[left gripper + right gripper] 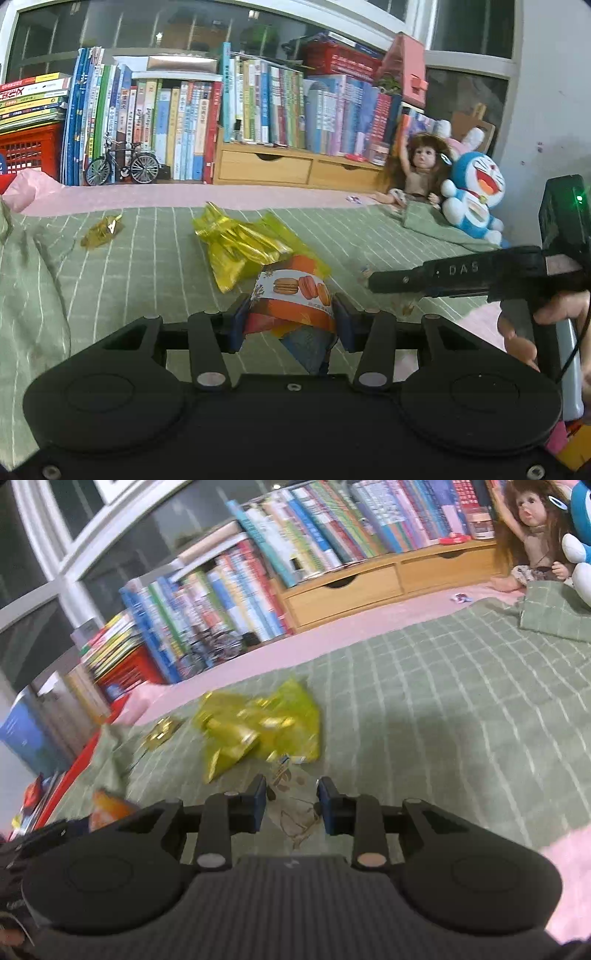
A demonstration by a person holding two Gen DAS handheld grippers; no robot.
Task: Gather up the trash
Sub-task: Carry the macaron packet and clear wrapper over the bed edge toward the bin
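My left gripper (290, 321) is shut on an orange snack packet (291, 295) printed with macarons, held just above the green checked blanket (147, 266). Beyond it lies a crumpled yellow cellophane wrapper (240, 245), and a small gold wrapper (101, 232) sits further left. My right gripper (291, 801) is shut on a clear wrapper (295, 812) with brown print, crumpled between its pads. The yellow wrapper (258, 731) lies just ahead of it, the gold one (160, 733) to its left. In the left wrist view the right gripper (373, 282) comes in from the right, held by a hand (517, 332).
Rows of books (258, 99) and a wooden drawer unit (295, 166) line the back. A doll (421, 166) and a blue plush toy (476, 192) sit at the far right. A model bicycle (122, 166) and a red crate (29, 147) stand at the left. A pink sheet (569, 867) borders the blanket.
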